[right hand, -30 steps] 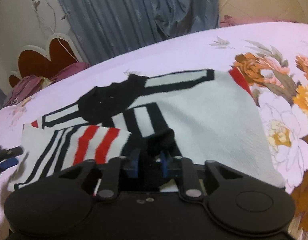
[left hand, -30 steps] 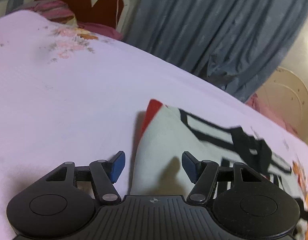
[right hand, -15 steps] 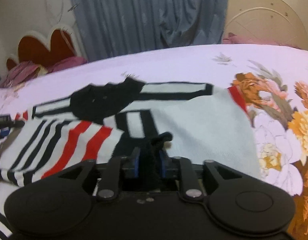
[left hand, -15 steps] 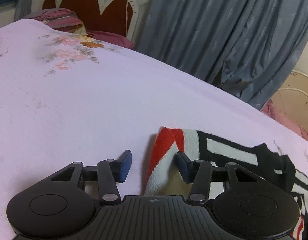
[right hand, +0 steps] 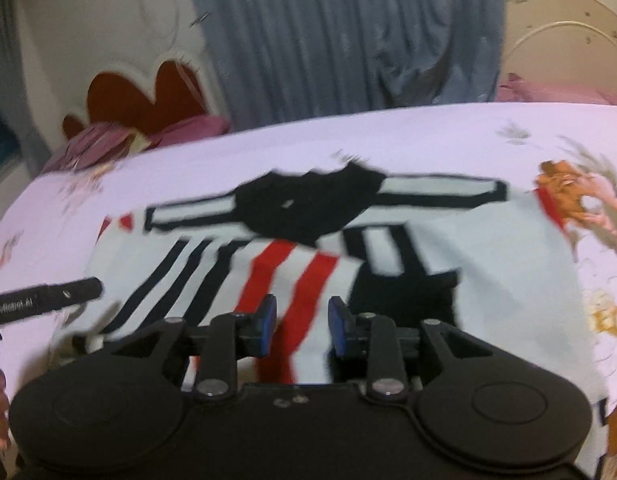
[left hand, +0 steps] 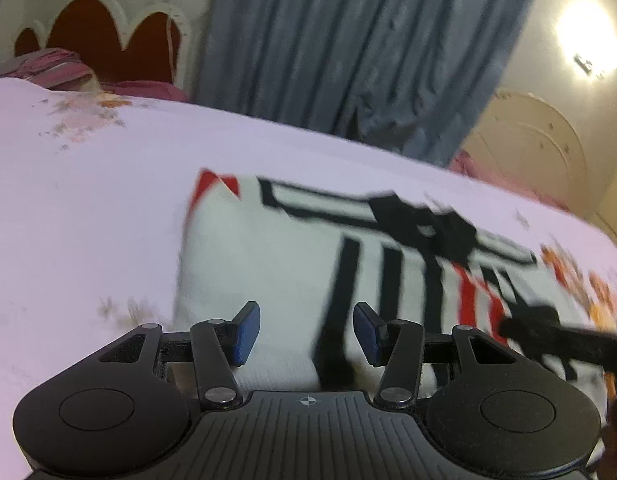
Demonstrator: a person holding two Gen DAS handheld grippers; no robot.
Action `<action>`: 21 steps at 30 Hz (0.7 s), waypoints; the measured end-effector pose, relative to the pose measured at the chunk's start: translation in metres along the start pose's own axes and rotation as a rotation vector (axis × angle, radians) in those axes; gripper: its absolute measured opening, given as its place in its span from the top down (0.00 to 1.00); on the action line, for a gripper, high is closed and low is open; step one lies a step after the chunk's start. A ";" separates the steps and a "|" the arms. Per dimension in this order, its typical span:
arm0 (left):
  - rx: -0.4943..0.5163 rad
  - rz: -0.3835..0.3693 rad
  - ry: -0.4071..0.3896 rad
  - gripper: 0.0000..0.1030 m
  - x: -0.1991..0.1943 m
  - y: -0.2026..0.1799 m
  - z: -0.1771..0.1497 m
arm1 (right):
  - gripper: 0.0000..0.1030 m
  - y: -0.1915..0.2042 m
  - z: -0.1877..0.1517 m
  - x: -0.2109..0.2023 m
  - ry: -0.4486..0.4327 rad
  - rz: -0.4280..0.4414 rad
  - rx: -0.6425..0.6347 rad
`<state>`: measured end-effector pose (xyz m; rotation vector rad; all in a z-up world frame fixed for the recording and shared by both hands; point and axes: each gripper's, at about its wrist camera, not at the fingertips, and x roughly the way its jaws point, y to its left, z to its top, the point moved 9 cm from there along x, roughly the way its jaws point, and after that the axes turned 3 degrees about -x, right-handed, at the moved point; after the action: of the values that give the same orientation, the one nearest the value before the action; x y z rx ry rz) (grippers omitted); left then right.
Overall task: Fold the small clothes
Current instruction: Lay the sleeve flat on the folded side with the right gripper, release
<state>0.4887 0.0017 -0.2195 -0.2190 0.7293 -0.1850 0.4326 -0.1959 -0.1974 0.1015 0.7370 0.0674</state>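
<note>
Lying part-folded on bed (left hand: 108,208), striped garment (right hand: 488,264) spreads beneath both tongs: left tongs (left hand: 307,334) apart, empty; right tongs (right hand: 301,325) apart, empty. Risk: loose folded flap slipping open if dragged.

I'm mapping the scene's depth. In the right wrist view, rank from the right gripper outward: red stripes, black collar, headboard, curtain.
1. Red stripes, just ahead of the right gripper.
2. Black collar, at the garment's far edge.
3. Headboard, far left.
4. Curtain, behind the bed; too close to call against the headboard.
</note>
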 end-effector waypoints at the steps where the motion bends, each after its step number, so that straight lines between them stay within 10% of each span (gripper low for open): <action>1: 0.021 0.005 0.004 0.51 -0.002 -0.003 -0.007 | 0.73 0.003 -0.004 0.001 0.011 -0.001 -0.011; 13: 0.039 0.040 0.052 0.51 0.003 0.002 -0.026 | 0.73 -0.029 -0.020 -0.007 0.038 -0.164 -0.069; 21: 0.022 0.062 0.062 0.51 -0.008 -0.007 -0.024 | 0.69 -0.030 -0.021 -0.027 0.034 -0.099 0.007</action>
<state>0.4660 -0.0064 -0.2304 -0.1701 0.7947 -0.1413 0.3997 -0.2266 -0.1982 0.0705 0.7750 -0.0281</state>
